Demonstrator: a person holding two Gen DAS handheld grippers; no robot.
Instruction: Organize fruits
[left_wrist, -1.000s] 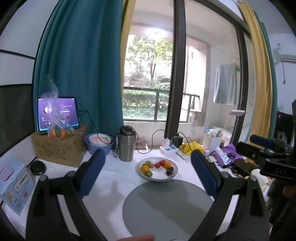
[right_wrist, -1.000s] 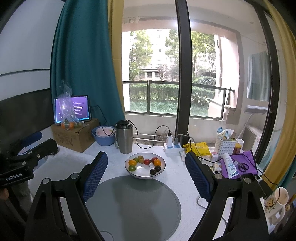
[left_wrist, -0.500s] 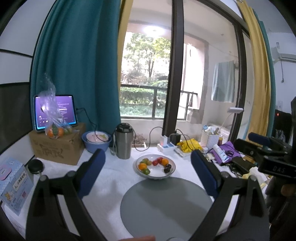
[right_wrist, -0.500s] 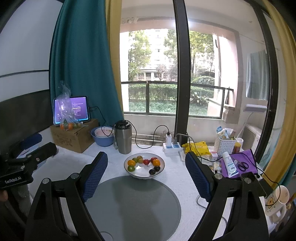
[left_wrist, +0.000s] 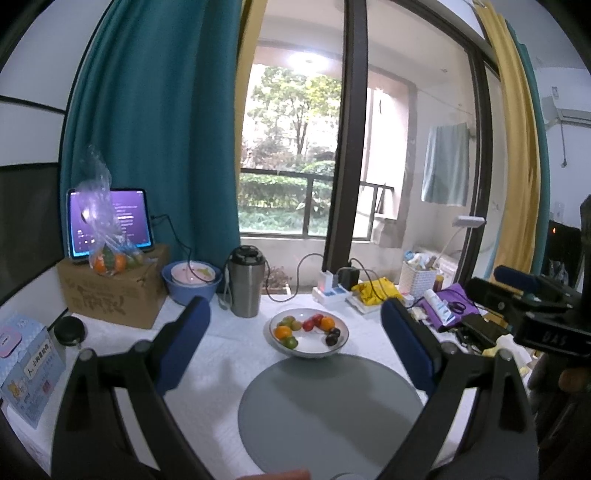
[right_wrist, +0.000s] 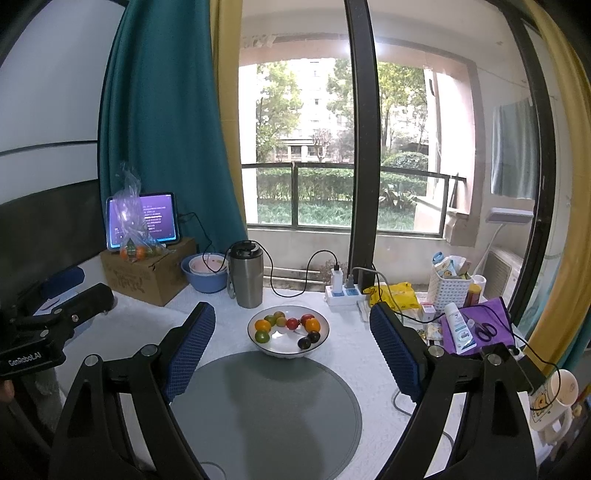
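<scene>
While both grippers, left gripper (left_wrist: 295, 332) and right gripper (right_wrist: 291, 334), gape wide and empty, the shallow white fruit bowl (right_wrist: 288, 349) sits between fingertips; small dark fruits unidentifiable.

I see a shallow white bowl (right_wrist: 288, 345) with a dark rim sitting upright on the white desk (right_wrist: 343, 354), just behind the far edge of the round grey mat (right_wrist: 266, 410) and roughly midway between the desk's left and right edges. Small fruits (right_wrist: 286, 325) lie loose inside it in a rough ring: two oranges, a few green ones, two red ones and two dark plums. At the back left corner, a clear plastic bag of oranges (left_wrist: 109, 258) sits on top of a cardboard box (left_wrist: 110, 295).
</scene>
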